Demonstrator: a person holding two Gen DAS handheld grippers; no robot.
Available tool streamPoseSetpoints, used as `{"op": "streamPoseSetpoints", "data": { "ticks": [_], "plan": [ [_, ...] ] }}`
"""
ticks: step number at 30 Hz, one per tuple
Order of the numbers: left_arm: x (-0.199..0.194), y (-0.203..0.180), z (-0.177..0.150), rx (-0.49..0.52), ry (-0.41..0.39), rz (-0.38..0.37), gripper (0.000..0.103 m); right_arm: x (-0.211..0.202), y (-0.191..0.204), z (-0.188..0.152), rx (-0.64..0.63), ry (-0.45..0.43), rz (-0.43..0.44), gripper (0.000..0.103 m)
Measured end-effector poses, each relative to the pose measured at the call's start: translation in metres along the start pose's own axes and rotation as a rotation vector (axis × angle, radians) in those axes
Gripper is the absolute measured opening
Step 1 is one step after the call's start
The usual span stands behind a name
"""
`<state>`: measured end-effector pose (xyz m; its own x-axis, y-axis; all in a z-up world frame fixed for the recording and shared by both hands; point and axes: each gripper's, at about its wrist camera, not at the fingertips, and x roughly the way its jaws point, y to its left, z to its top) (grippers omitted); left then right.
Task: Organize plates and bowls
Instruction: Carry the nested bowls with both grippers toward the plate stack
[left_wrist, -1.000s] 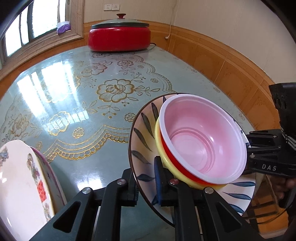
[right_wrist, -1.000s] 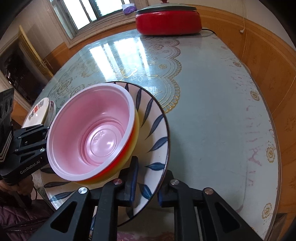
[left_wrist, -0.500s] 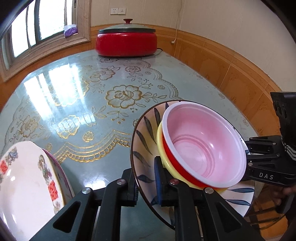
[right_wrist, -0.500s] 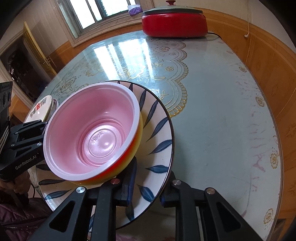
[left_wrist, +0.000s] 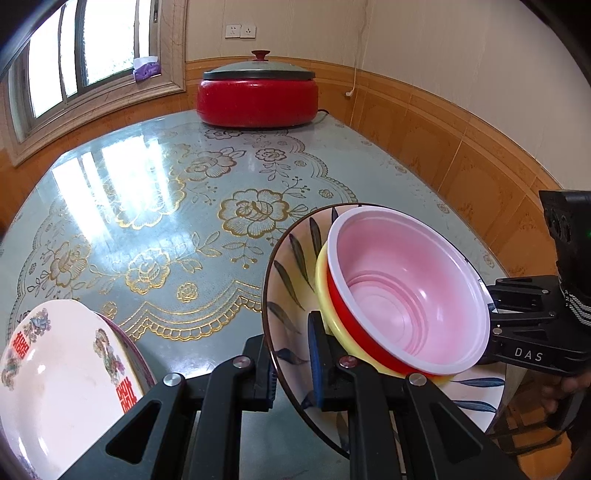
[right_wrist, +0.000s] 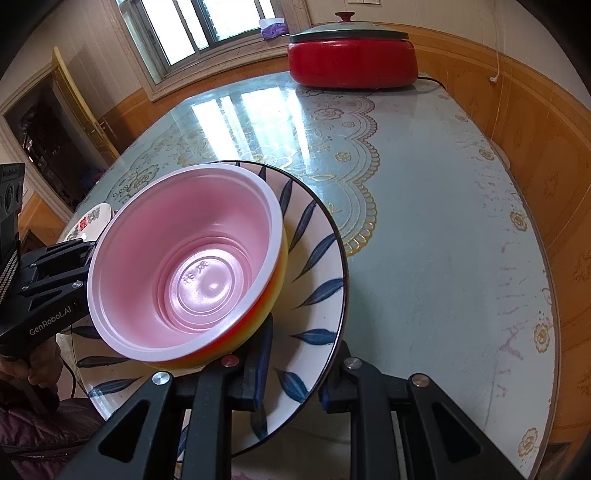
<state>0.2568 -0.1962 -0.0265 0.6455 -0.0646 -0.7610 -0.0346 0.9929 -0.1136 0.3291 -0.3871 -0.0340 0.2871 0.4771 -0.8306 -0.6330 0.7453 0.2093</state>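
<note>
Left wrist view shows the big green bench (left_wrist: 155, 206) with gold flowers, and a red cooker (left_wrist: 257, 99) far at its back edge. Next in size is the leaf plate (left_wrist: 291, 280), held up over the near edge of the bench and tipped a little. The left tool (left_wrist: 291, 363) is pinched tight on the plate's left rim, and the right tool (right_wrist: 295, 363) is pinched on the rim across from it, so both hands share the load. A white flowered plate (left_wrist: 62, 373) rests on the bench to the left, closer to the left hand. Inside the leaf plate sits a yellow bowl (left_wrist: 323, 291), and a smaller pink bowl (left_wrist: 406, 295) sits inside that one, leaning toward the left tool.
</note>
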Motion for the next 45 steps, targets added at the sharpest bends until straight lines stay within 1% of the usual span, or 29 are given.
{"op": "streamPoseSetpoints", "data": {
  "ticks": [6, 12, 18, 24, 29, 34, 40, 45],
  "plan": [
    [-0.009, 0.005, 0.004, -0.013, -0.012, 0.009, 0.014, -0.005, 0.004, 0.005, -0.014, -0.008, 0.011, 0.019],
    [-0.026, 0.011, 0.007, -0.027, -0.048, 0.029, 0.014, -0.012, 0.015, 0.013, -0.043, -0.026, 0.029, 0.019],
    [-0.050, 0.024, 0.006, -0.062, -0.089, 0.075, 0.014, -0.016, 0.035, 0.026, -0.099, -0.037, 0.065, 0.019],
    [-0.071, 0.044, 0.001, -0.118, -0.108, 0.135, 0.014, -0.011, 0.061, 0.041, -0.164, -0.027, 0.116, 0.019],
    [-0.090, 0.067, -0.007, -0.164, -0.129, 0.184, 0.014, -0.006, 0.092, 0.051, -0.220, -0.017, 0.156, 0.019],
    [-0.110, 0.098, -0.020, -0.208, -0.151, 0.216, 0.014, 0.003, 0.130, 0.060, -0.270, -0.015, 0.181, 0.019],
    [-0.133, 0.141, -0.038, -0.236, -0.147, 0.258, 0.014, 0.020, 0.182, 0.066, -0.309, -0.002, 0.219, 0.019],
    [-0.144, 0.176, -0.057, -0.254, -0.125, 0.264, 0.014, 0.040, 0.217, 0.062, -0.312, 0.028, 0.233, 0.019]
  ]
}}
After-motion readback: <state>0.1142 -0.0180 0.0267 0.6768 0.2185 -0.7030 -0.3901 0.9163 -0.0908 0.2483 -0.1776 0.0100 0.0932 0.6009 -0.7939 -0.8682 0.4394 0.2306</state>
